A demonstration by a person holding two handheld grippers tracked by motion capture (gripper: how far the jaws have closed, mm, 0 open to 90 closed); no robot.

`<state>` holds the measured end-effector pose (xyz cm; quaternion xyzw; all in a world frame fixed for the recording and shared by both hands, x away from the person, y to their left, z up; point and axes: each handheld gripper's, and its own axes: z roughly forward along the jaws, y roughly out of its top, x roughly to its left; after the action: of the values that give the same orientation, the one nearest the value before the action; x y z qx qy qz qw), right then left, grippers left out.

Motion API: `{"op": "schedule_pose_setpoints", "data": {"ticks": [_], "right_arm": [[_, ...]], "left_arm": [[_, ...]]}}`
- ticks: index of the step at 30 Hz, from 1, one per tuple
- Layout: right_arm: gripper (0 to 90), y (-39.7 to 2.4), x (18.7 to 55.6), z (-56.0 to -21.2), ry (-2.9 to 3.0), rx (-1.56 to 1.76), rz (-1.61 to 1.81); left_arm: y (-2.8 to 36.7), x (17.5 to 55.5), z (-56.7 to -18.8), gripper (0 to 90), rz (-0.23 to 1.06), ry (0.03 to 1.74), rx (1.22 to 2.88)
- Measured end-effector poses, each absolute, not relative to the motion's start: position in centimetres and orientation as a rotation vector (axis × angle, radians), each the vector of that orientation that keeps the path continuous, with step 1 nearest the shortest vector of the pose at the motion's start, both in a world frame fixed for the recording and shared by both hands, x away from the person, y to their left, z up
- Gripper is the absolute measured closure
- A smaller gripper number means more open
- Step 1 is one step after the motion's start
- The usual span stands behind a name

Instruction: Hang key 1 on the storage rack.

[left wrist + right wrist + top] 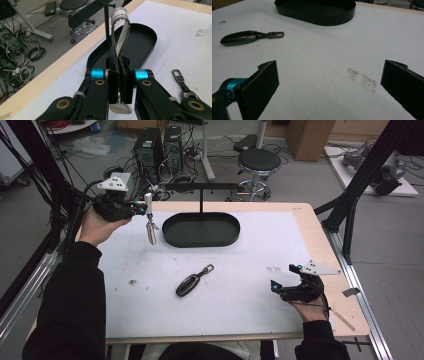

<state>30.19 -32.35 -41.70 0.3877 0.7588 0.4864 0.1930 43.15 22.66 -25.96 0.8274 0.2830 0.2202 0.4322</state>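
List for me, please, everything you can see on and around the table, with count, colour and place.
key fob on strap loop: one, silver and white, hanging above the mat beside the tray.
car key: one, dark grey, lying mid-mat.
tray with T-stand: one, black, far side of the mat.
mat: one, white, covering the table.
stool: one, black, on the floor beyond.
computer towers: two, black, on the floor.
left hand-held gripper: one, black, shut on the strap.
right hand-held gripper: one, black, open, near right.

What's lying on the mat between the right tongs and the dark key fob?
Nothing but bare white mat with a faint grey smudge. The right gripper view shows the key fob beyond the open right tongs, with nothing between.
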Motion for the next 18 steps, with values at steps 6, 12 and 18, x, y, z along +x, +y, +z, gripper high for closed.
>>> {"op": "schedule_pose_setpoints", "data": {"ticks": [6, 12, 18], "right_arm": [[0.8, -32.4, 30.1, -41.6, 2.124, 1.086, 1.383], [0.8, -32.7, 30.2, -41.8, 2.120, 1.081, 1.396], [0.8, -32.8, 30.1, -41.7, 2.119, 1.086, 1.397]], "left_arm": [[21.1, 43.5, -24.8, 86.8, 0.588, 0.689, 2.070], [19.3, 45.0, -23.9, 86.7, 0.624, 0.718, 2.061], [18.0, 46.1, -23.1, 86.7, 0.671, 0.729, 2.053]]}}
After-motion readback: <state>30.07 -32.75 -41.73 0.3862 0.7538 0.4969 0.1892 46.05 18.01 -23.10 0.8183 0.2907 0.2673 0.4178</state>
